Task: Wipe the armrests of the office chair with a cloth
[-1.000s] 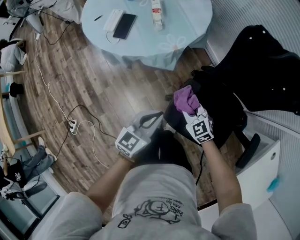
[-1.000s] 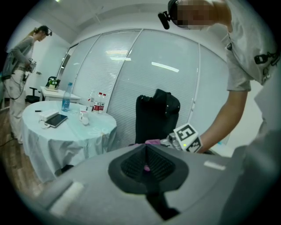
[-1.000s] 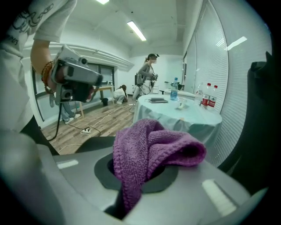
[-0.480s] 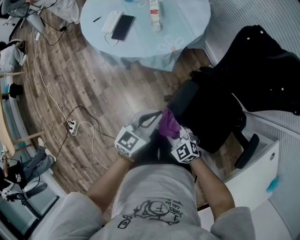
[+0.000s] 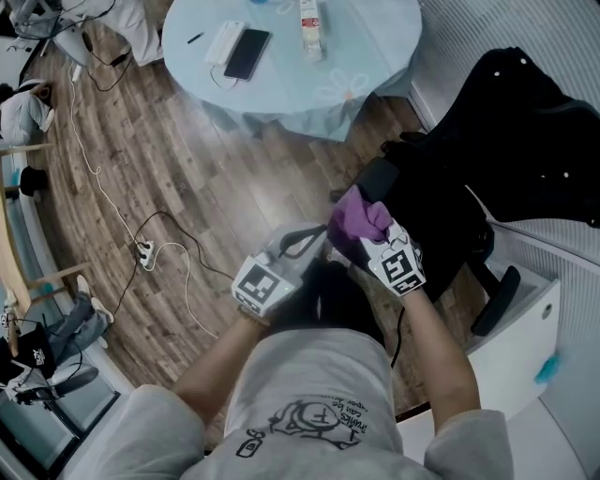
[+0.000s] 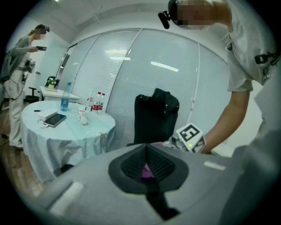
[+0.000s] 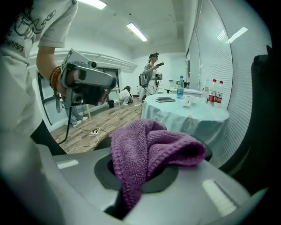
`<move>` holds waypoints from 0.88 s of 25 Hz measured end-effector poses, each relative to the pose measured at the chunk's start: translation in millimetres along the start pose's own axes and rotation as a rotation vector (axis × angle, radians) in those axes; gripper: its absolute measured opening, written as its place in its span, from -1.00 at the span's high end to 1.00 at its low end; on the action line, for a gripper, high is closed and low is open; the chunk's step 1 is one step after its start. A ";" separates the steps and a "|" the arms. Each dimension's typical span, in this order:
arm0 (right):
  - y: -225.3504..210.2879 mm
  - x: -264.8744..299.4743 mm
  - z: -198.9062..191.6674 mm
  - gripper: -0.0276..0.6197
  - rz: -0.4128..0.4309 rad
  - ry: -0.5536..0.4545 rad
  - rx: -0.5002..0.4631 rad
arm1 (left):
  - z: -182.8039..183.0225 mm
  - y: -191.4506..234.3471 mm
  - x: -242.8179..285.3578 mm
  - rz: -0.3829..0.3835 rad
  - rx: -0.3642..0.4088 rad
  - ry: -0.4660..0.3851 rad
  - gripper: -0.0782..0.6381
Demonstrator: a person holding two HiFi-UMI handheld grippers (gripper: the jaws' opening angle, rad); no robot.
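Head view: the purple knitted cloth sits bunched on the near end of the black armrest, pinched in the right tool, whose jaws are clamped tight on it. In the right gripper view it bulges up out of the jaws, with one fold flopped over to the right and a tail hanging down between them. The armrest pad's long axis runs on a slant, away from the person and up to the right in the head view. The rest of the office chair spreads out to the right of it, with a black garment draped over the back. The second armrest is on the far side, close to a white cabinet.

The left tool hovers just beside the cloth on its left. Its jaws are drawn together on nothing, and only a sliver of purple shows beyond them in the left gripper view.

Past the chair stands a round counter under a pale blue cover, carrying a phone and a bottle. A power strip and loose cables lie on the wood floor to the left.
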State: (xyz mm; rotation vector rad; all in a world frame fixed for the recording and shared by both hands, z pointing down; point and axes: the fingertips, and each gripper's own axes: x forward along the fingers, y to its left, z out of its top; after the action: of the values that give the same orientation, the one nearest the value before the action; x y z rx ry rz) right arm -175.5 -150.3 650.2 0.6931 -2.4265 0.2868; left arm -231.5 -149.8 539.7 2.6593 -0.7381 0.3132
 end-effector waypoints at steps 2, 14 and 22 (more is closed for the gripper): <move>-29.1 0.6 -0.3 0.82 -0.028 0.019 -0.016 | -0.8 -1.2 -0.8 -0.002 -0.001 0.002 0.78; -134.6 6.8 2.6 0.82 -0.116 0.094 0.001 | -4.0 -4.4 -7.7 0.002 -0.003 0.004 0.78; -100.8 3.4 4.7 0.83 -0.144 0.026 0.052 | -1.8 -5.7 -8.6 0.008 -0.003 -0.006 0.78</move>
State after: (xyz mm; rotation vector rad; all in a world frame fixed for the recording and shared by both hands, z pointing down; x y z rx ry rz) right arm -125.7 -238.2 652.8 0.8770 -2.3375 0.2993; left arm -235.9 -140.6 537.1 2.6561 -0.7500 0.3062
